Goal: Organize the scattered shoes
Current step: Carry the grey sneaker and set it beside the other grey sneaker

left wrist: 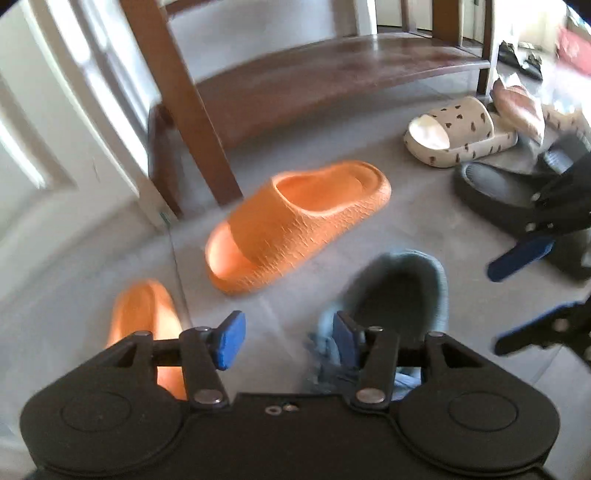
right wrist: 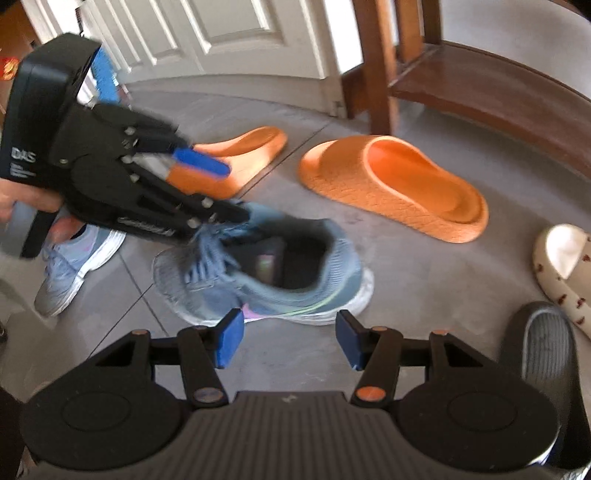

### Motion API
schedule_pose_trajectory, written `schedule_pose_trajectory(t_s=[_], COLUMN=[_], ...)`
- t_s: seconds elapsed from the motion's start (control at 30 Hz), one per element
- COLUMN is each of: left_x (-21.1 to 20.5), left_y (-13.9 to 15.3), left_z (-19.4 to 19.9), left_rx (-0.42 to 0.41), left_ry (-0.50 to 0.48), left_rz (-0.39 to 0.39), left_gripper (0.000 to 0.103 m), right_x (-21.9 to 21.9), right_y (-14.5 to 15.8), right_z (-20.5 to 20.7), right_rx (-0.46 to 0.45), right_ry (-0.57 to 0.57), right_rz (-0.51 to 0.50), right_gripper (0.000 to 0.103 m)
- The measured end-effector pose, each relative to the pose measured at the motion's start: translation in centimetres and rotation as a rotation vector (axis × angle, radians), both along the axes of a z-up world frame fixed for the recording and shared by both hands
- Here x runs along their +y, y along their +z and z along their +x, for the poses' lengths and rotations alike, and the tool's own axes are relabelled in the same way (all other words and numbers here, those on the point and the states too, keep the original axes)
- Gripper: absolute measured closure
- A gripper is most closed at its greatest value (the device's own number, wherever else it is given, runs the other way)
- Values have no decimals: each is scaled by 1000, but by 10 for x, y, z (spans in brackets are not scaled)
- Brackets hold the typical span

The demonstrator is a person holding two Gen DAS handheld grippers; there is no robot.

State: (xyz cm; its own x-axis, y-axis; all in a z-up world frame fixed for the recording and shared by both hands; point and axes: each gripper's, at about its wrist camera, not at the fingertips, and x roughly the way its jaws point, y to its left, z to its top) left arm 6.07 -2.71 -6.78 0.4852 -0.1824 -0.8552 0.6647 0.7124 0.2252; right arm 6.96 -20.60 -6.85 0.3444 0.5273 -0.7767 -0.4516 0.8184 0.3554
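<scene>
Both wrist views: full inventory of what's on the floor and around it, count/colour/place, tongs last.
orange slides: two, orange, on the grey floor near the wooden bench; the second lies partly behind the left tongs.
blue sneakers: two, blue-grey with white soles; one in the middle under the left tongs, the other at the left edge of the right wrist view.
spotted slide: one, cream with dark spots, right of the bench.
dark slide: one, black with grey footbed, near right.
wooden bench: one, brown, at the back.
door: one, white, behind.
floor: grey tiles.
left tongs: black, blue pads, open, one pad at the sneaker's laces.
right tongs: black, blue pads, open, nothing between.
</scene>
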Motion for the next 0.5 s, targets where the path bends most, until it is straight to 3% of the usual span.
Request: schedule_pose_trajectory(t_s=[0.1,0.17,0.23,0.27,0.37,0.5], left_x=[-13,-20,-28,-29,-27,3], left_y=[-18,-26,-34,-36,-36,-20], left_z=[18,23,31,32,28,20], left_rx=[98,121,168,166,158,220], left_ry=[-39,-55,-58,-38,62,331], left_rz=[19,44,16,11,-34,-226], left_gripper=[54,58,83,85,88,90], right_x=[4,5,3,1,-3,-7], right_y=[2,4,5,5,4,5], right_z=[-2,-4,-6,-7,-10,-8], right_rx=[0,-3,2,9,17,11], right_ry=[15,19,14,8,-3,-19], right_rz=[4,6,10,13,14,31], right_gripper=[44,44,44,44,44,44])
